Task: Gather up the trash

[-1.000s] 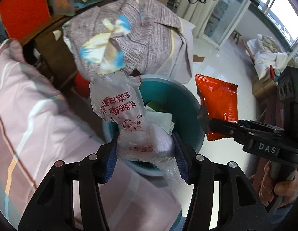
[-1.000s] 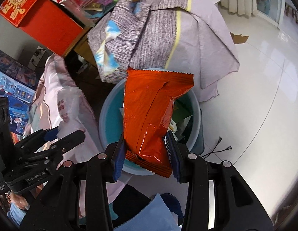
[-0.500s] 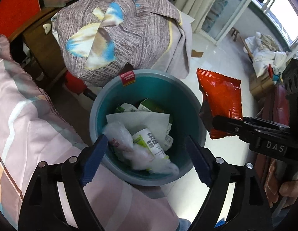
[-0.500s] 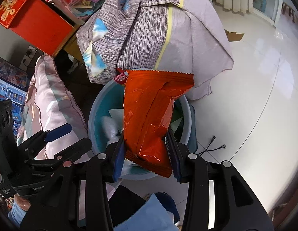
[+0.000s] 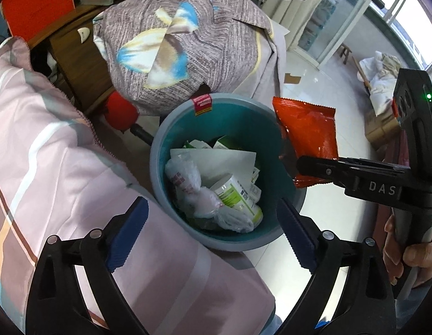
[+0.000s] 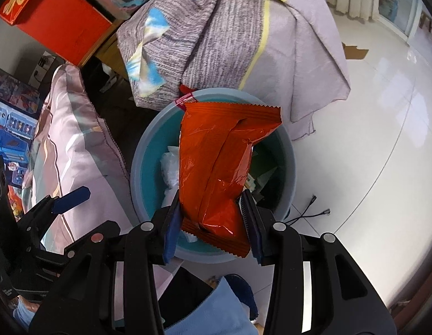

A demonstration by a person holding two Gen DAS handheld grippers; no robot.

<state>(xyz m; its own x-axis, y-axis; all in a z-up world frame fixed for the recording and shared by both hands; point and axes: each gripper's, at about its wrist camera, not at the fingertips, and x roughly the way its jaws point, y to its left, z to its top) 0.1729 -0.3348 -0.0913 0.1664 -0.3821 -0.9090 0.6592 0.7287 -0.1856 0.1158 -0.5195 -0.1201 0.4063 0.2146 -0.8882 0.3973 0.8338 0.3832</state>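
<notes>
Foil of the red snack packet (image 6: pixel 216 173), light, slick and crinkly, sat pinched low between the right gripper (image 6: pixel 210 217) pads above the teal bin (image 5: pixel 160 167), while the left gripper (image 5: pixel 213 229) jaws were opening, empty.

The glossy white tiled floor (image 6: pixel 383 128) carries the round teal plastic trash bin (image 5: pixel 165 150); a brown cardboard scrap (image 6: pixel 355 51) lies at one o'clock, a thin black cable (image 6: pixel 313 209) at four o'clock.

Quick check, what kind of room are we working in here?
Most likely a lived-in bedroom in a home: a pink striped quilt beside the teal bin, bedding draped over furniture, and a tiled floor running toward curtained glass doors.
</notes>
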